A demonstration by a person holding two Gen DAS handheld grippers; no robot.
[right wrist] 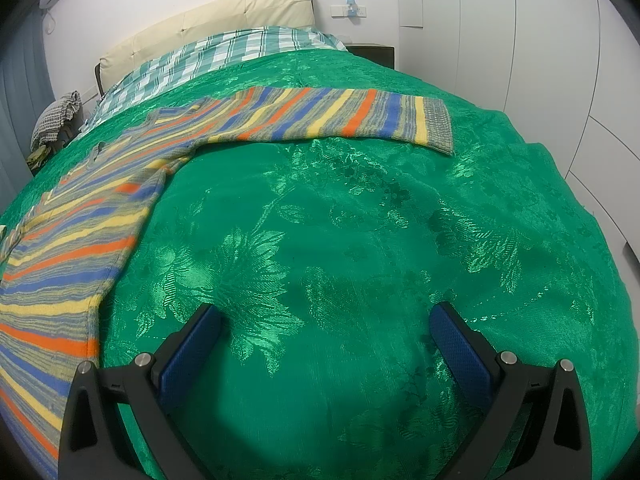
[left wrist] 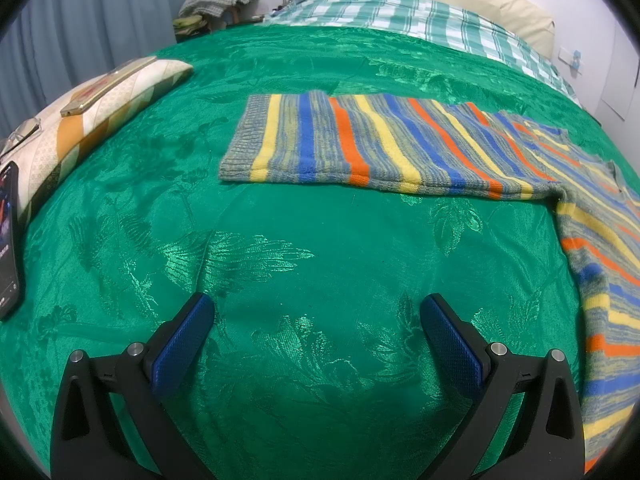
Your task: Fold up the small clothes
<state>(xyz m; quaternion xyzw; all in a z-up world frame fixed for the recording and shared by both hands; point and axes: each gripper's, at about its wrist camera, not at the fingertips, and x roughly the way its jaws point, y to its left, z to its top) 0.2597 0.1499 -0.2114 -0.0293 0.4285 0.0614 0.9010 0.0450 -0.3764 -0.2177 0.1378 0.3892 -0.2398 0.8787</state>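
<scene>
A striped knit sweater (left wrist: 400,148) in blue, orange, yellow and grey lies flat on a green bedspread (left wrist: 300,264). In the left wrist view one sleeve stretches left, its ribbed cuff (left wrist: 242,140) at the end, and the body runs down the right edge. My left gripper (left wrist: 316,308) hovers open over bare bedspread, short of that sleeve. In the right wrist view the sweater (right wrist: 80,240) fills the left side and its other sleeve reaches right to a cuff (right wrist: 438,124). My right gripper (right wrist: 326,318) is open and holds nothing, to the right of the sweater's body.
A patterned pillow (left wrist: 100,112) with a gold phone (left wrist: 108,86) on it lies at the left, and a dark phone (left wrist: 8,240) beside it. A checked quilt (left wrist: 400,16) and cream headboard (right wrist: 208,20) are at the far end. White wardrobe doors (right wrist: 560,60) stand right of the bed.
</scene>
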